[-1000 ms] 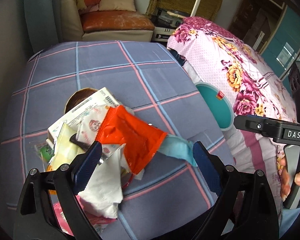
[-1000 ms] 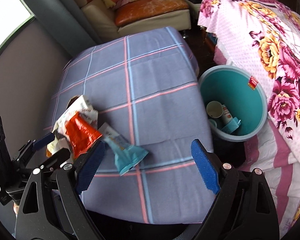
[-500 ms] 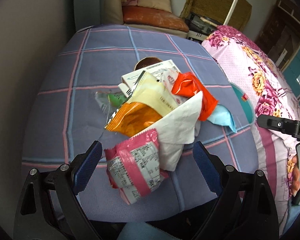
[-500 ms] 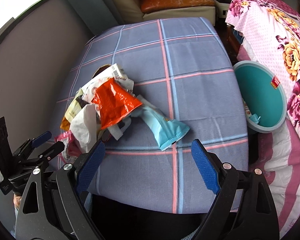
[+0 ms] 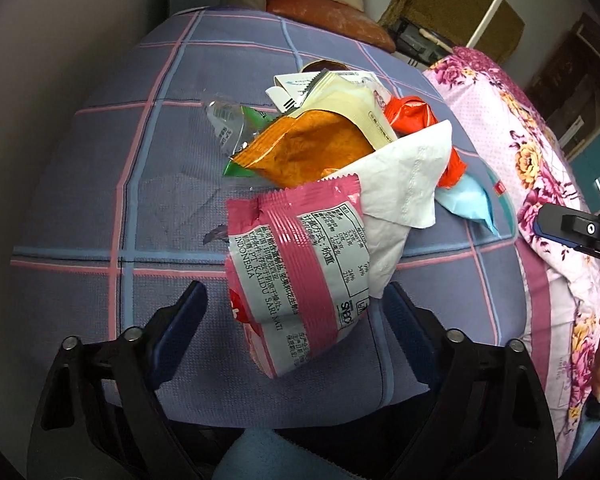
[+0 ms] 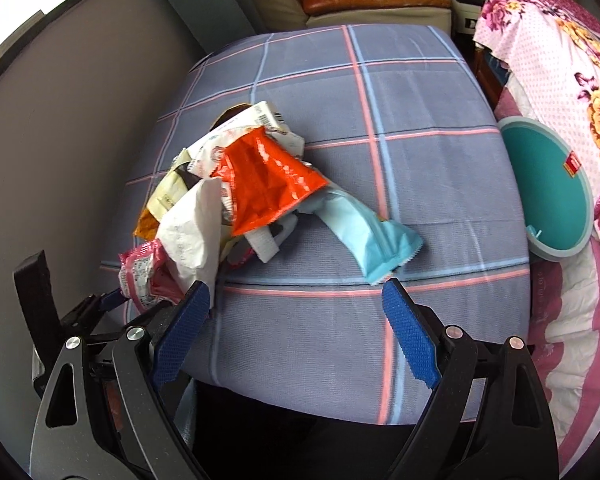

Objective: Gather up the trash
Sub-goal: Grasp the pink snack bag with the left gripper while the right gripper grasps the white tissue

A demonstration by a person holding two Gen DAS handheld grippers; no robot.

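Where claws hover: one pink packet (image 5: 300, 276)

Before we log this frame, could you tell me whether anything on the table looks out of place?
Yes: empty wrappers and a tissue lie heaped on the checked tablecloth, not in the teal bin beside it.

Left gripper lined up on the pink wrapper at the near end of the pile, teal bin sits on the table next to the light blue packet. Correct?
Not quite. The teal bin is off the table, below its right edge beside the floral bedding, as the right wrist view shows. The rest holds: the left gripper, jaws closing, has the pink wrapper between its fingers at the pile's near end.
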